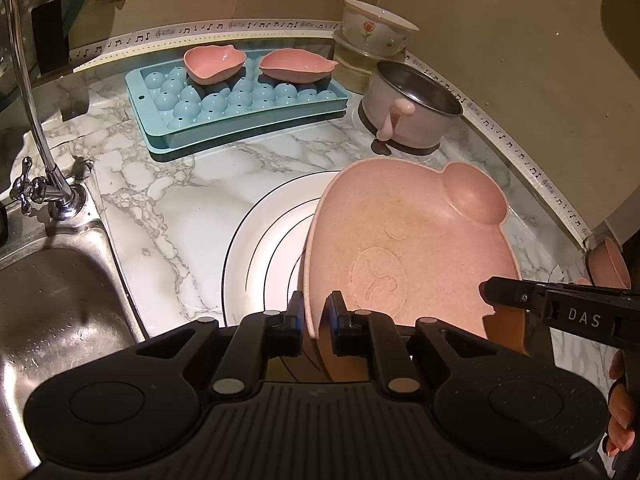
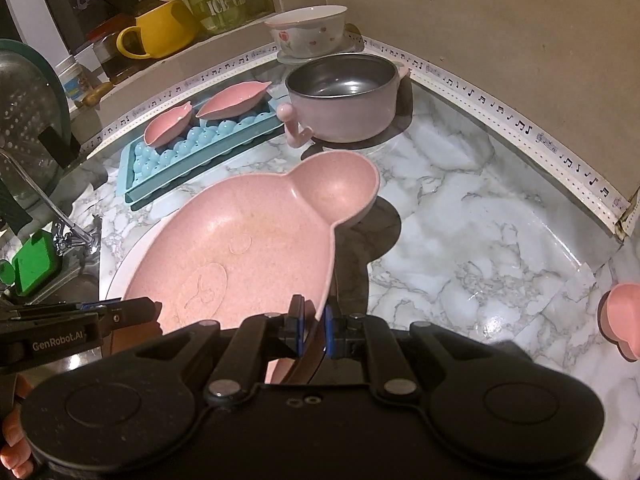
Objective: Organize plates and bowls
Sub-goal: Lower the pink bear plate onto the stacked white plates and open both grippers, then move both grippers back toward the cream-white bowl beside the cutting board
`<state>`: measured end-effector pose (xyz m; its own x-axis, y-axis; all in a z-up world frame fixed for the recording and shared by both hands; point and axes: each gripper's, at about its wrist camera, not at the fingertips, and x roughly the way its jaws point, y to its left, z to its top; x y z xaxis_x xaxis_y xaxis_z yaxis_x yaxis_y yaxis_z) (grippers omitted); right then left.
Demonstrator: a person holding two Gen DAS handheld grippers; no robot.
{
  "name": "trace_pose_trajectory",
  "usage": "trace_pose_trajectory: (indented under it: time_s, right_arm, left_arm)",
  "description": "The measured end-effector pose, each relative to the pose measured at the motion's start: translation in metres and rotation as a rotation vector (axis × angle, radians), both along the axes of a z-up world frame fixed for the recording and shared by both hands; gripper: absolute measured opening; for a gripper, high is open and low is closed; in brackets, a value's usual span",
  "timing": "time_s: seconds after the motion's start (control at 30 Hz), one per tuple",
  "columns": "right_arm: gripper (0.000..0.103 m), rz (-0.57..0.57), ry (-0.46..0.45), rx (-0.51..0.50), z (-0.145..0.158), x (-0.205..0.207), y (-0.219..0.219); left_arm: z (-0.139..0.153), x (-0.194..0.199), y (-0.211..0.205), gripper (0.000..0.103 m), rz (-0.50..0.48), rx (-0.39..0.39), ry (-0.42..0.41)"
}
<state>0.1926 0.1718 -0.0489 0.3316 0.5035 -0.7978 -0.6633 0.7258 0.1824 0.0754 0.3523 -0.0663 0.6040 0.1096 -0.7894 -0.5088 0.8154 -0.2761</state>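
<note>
Currently both grippers hold the pink plate point(image 1: 400, 248) over the white plate point(image 1: 264, 256) on the marble worktop point(image 1: 172, 200): left gripper point(image 1: 316, 316) jaws clamped on its near rim, right gripper point(image 2: 314, 320) jaws likewise.

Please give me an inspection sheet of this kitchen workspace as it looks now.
Surface: marble-pattern counter.
Job's things: pink bear plate held over white plate; two small pink dishes on blue tray; steel-lined bowl; floral bowl.
Clutter: yellow mug.
Grippers: left gripper and right gripper both clamp the plate's rim.
Cables: nothing seen.
Surroundings: sink, faucet.
</note>
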Motion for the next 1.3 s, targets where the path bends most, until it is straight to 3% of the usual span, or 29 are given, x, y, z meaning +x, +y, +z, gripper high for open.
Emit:
trace_pose_trajectory:
  time_s: [0.2, 0.67, 0.97, 1.2, 1.27, 1.3]
  right_arm:
    - [0.009, 0.000, -0.006, 0.002, 0.001, -0.001, 0.000]
    - [0.024, -0.045, 0.037, 0.016, 0.003, 0.000, -0.015]
    - [0.031, -0.027, 0.022, 0.057, 0.019, -0.014, -0.027]
    - [0.039, 0.007, -0.044, 0.094, 0.043, -0.038, -0.045]
    - [0.041, 0.007, -0.057, 0.107, 0.049, -0.044, -0.053]
    - [0.043, 0.005, -0.062, 0.112, 0.052, -0.046, -0.058]
  left_arm:
    - [-0.001, 0.000, 0.001, 0.012, 0.004, -0.009, 0.002]
    - [0.003, -0.006, -0.003, 0.012, 0.028, 0.028, 0.030]
    - [0.028, -0.018, -0.025, 0.015, 0.015, 0.092, -0.011]
    - [0.047, -0.026, -0.054, 0.016, -0.007, 0.118, -0.046]
    - [0.053, -0.028, -0.065, 0.018, -0.020, 0.124, -0.058]
    - [0.055, -0.029, -0.070, 0.024, -0.025, 0.127, -0.064]
